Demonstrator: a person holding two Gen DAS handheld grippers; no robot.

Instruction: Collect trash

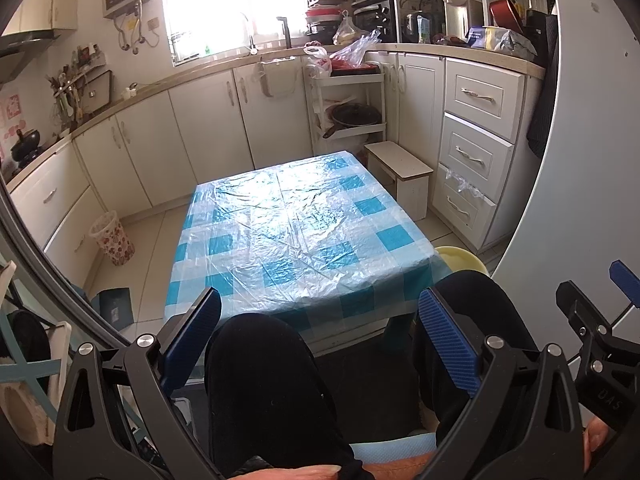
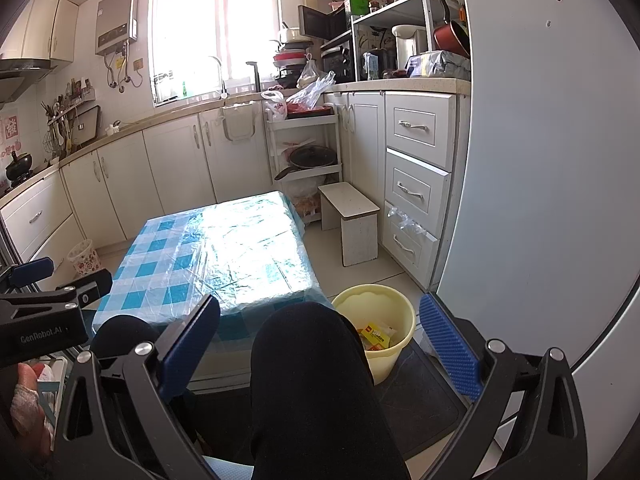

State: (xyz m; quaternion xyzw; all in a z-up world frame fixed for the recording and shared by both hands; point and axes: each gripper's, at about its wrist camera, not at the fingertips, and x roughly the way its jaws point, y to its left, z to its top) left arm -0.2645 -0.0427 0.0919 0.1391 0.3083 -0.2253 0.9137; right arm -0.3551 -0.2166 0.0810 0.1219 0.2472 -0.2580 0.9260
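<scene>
Both the left gripper [image 1: 320,336] and right gripper [image 2: 320,344] are held low in frame with fingers spread apart and nothing between them, above dark-clad knees [image 2: 312,360], while trash [image 2: 376,338] is seen inside the yellow bucket [image 2: 394,356] at lower centre-right, beside the checked table [image 2: 160,256].

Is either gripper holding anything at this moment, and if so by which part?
Nothing is held. The left gripper and the right gripper are both open, with only the person's knees and the table showing between their fingers.
</scene>
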